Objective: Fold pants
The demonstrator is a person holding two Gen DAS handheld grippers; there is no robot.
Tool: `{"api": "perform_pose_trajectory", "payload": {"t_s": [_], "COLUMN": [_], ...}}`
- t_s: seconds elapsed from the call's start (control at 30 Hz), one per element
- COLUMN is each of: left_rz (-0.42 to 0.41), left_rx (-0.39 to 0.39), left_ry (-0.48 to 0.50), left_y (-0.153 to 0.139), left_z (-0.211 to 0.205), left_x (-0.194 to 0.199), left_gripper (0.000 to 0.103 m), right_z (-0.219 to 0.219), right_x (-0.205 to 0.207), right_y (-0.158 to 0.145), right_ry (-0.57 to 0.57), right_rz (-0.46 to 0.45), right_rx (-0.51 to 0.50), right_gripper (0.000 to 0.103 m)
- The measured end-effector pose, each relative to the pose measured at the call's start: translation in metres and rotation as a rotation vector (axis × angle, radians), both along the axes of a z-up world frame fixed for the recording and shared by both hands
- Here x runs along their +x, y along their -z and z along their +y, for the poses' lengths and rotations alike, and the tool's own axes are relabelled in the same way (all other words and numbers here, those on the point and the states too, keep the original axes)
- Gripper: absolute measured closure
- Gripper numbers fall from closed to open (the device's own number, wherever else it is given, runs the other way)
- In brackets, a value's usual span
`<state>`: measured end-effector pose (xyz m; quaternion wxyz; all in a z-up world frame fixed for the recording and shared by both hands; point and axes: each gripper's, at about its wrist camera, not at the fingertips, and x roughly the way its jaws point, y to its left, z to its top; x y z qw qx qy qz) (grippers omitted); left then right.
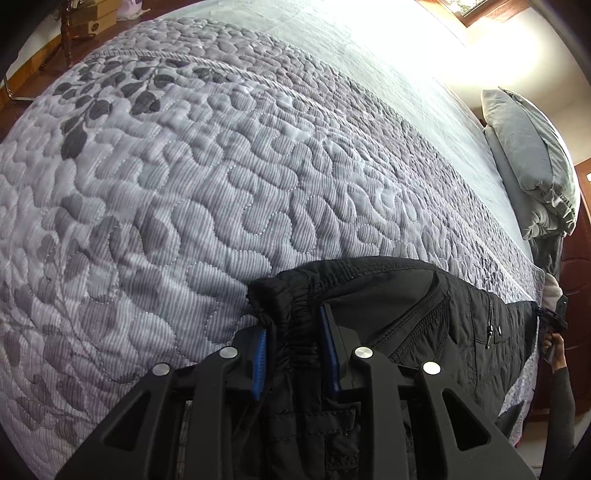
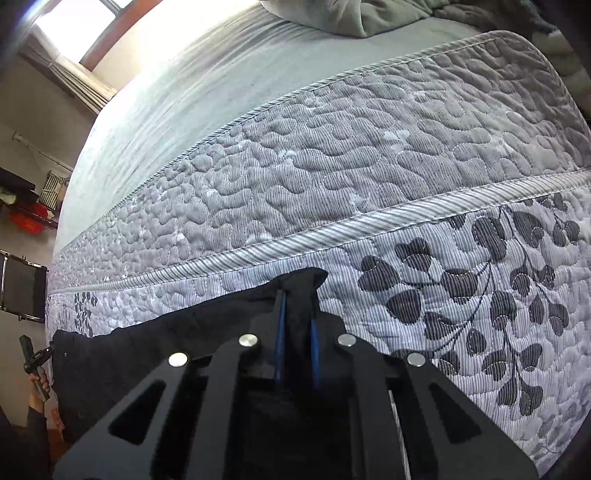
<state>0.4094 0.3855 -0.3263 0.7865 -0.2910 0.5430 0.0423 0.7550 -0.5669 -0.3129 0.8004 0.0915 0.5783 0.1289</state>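
- Nearest in the left wrist view, the left tongs (image 1: pixel 295 354) are pointing steeply down, their blue pads sitting on either side of the gathered elastic waistband (image 1: pixel 295 314) of black pants (image 1: pixel 406 314). The bunched fabric is filling the gap, so they appear to be gripping the waistband.
- Nearest in the right wrist view, the right tongs (image 2: pixel 297 332) are closed almost completely, pinching a thin flap of the same black pants (image 2: pixel 166 332), likely the hem end of a leg.
- The pants are lying stretched lengthwise along the near edge of the bed, on a grey quilted bedspread (image 1: pixel 184 203) printed with dark leaves. Holding both ends probably keeps the cloth taut and flat for one end to be carried over to the other.
- A zipped side pocket (image 1: pixel 489 325) is facing up; whether anything is inside it cannot be told.
- At each view's edge, the person's other hand (image 1: pixel 554 345) is gripping the far tongs' handle.
- Beyond the bedspread, a plain pale sheet (image 2: pixel 184 92) is covering the mattress, with a grey pillow (image 1: pixel 528 155) resting at the head end.
- Farthest away, cardboard boxes (image 1: pixel 88 14) are stacked on the floor, contents hidden, and a bright window (image 2: pixel 74 18) is glaring.
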Motion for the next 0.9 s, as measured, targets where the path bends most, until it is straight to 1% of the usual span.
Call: {"api": "perform_pose_trajectory", "payload": {"t_s": [0.1, 0.17, 0.27, 0.33, 0.37, 0.4, 0.47, 0.73, 0.9], "left_rz": [-0.015, -0.044, -0.101, -0.134, -0.149, -0.167, -0.196, -0.304, -0.352], "left_rx": [0.023, 0.028, 0.041, 0.037, 0.052, 0.039, 0.042, 0.065, 0.058], "left_ry": [-0.017, -0.029, -0.027, -0.023, -0.022, -0.019, -0.004, 0.047, 0.072], "left_y": [-0.01, -0.022, -0.046, -0.063, -0.072, -0.081, -0.098, -0.155, -0.182], "left_z": [-0.002, -0.003, -0.005, -0.005, -0.006, -0.006, -0.01, -0.035, -0.047], "left_x": [-0.002, -0.005, -0.011, -0.016, -0.019, -0.023, -0.03, -0.064, -0.099], "left_gripper": [0.081, 0.082, 0.084, 0.086, 0.092, 0.092, 0.092, 0.093, 0.093], "right_z": [-0.004, -0.006, -0.011, -0.016, -0.017, -0.018, -0.024, -0.049, -0.06], "right_x": [-0.011, -0.023, -0.044, -0.06, -0.069, -0.077, -0.096, -0.18, -0.235], "right_y": [-0.024, -0.043, -0.073, -0.093, -0.102, -0.109, -0.124, -0.162, -0.17], "right_ry": [0.017, 0.024, 0.034, 0.04, 0.046, 0.052, 0.059, 0.108, 0.113], "right_rz": [-0.055, -0.099, -0.15, -0.174, -0.188, -0.196, -0.212, -0.295, -0.328], "right_rx": [0.01, 0.019, 0.026, 0.026, 0.022, 0.023, 0.018, 0.049, 0.044], "right_gripper": [0.095, 0.095, 0.095, 0.096, 0.096, 0.096, 0.096, 0.097, 0.097]}}
